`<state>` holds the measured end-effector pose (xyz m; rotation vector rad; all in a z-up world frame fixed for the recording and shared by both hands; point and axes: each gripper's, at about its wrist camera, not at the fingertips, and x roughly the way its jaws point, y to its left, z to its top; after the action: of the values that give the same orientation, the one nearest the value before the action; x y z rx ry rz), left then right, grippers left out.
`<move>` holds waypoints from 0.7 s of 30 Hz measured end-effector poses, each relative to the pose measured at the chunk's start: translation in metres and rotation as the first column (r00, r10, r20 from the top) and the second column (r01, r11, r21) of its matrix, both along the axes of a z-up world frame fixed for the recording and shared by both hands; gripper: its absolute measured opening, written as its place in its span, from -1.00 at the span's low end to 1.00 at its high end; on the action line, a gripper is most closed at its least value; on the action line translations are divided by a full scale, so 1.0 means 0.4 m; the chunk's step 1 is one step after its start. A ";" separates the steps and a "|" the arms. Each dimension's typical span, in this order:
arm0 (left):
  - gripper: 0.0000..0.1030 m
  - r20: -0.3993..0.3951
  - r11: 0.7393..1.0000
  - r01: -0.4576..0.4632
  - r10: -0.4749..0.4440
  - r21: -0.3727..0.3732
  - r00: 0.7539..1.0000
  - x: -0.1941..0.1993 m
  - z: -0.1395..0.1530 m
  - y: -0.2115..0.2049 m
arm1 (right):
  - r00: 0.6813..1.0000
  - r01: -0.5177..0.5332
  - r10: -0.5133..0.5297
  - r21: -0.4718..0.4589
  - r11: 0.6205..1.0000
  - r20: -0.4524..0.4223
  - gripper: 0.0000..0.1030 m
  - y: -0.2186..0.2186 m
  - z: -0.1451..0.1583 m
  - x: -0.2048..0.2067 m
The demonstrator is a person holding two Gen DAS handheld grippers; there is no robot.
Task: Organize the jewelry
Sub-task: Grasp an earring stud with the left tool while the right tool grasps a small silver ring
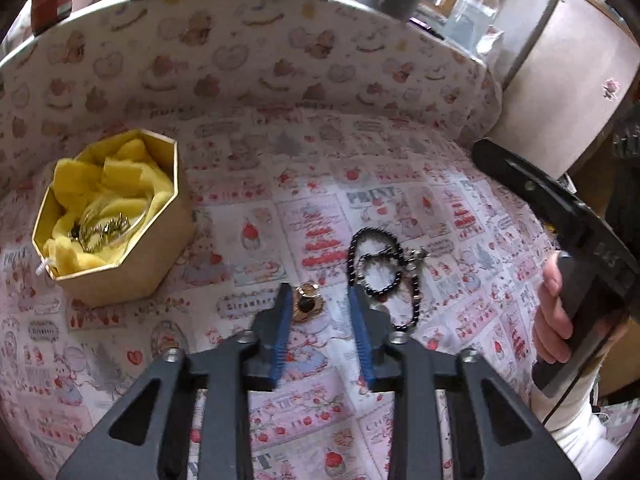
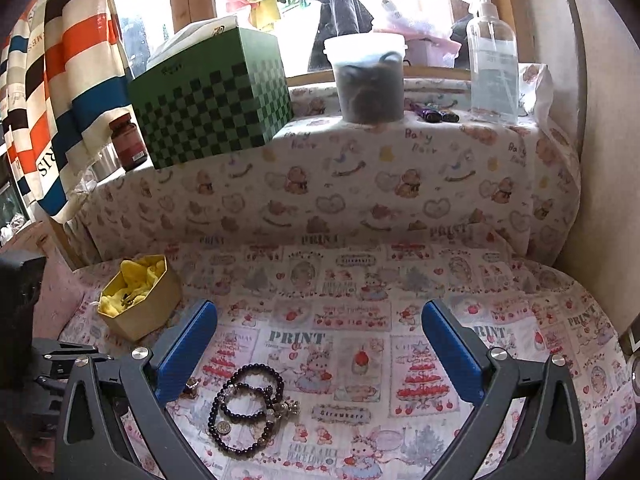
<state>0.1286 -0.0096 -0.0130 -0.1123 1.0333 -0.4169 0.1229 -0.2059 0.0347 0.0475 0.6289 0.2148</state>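
Note:
A gold ring (image 1: pixel 306 302) with a dark stone lies on the printed tablecloth (image 1: pixel 256 208). It sits between the blue pads of my left gripper (image 1: pixel 320 300), close to the left pad, while the right pad stands apart from it. Dark bead bracelets (image 1: pixel 380 264) lie tangled just right of that gripper. A gold octagonal box (image 1: pixel 108 216) lined with yellow cloth holds some jewelry at the left. In the right wrist view my right gripper (image 2: pixel 320 344) hangs wide open and empty above the bracelets (image 2: pixel 248 404), the ring (image 2: pixel 192 386) and the box (image 2: pixel 136 304).
A raised ledge (image 2: pixel 328 184) draped in bear-print cloth runs along the back. On it stand a green checkered box (image 2: pixel 212 96), a grey tub (image 2: pixel 368 80), a spray bottle (image 2: pixel 490 52) and a brown jar (image 2: pixel 128 142). A striped cloth (image 2: pixel 60 80) hangs at the left.

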 end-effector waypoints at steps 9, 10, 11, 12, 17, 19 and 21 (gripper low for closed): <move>-0.78 -0.001 0.997 -0.007 0.007 0.073 1.000 0.015 -0.027 -0.013 | 1.000 0.007 -0.007 -0.003 1.000 -0.011 1.00 -0.004 -0.001 0.004; -0.78 -0.005 0.997 -0.005 0.005 0.077 1.000 0.018 -0.031 -0.016 | 1.000 0.007 -0.007 -0.004 1.000 -0.012 1.00 -0.004 -0.001 0.004; -0.78 -0.004 0.996 -0.002 0.003 0.088 1.000 0.017 -0.033 -0.020 | 1.000 0.007 -0.007 -0.005 1.000 -0.013 1.00 -0.004 -0.002 0.004; -0.78 0.004 0.994 0.001 -0.001 0.106 1.000 0.015 -0.033 -0.024 | 1.000 0.008 -0.008 -0.007 1.000 -0.014 1.00 -0.004 -0.002 0.005; -0.44 0.040 0.988 0.035 -0.041 0.153 0.998 0.002 -0.028 -0.048 | 1.000 0.010 -0.010 -0.008 1.000 -0.021 1.00 -0.006 -0.004 0.007; -0.30 0.038 0.985 0.049 -0.056 0.165 0.998 -0.001 -0.033 -0.058 | 1.000 0.011 -0.011 -0.010 1.000 -0.024 1.00 -0.006 -0.005 0.009; -0.30 0.029 0.982 0.055 -0.061 0.181 0.998 0.001 -0.040 -0.065 | 1.000 0.010 -0.010 -0.014 1.000 -0.027 1.00 -0.005 -0.007 0.011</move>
<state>0.1289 -0.0354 -0.0291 0.0870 1.0373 -0.3751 0.1274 -0.2079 0.0318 0.0407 0.6571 0.2003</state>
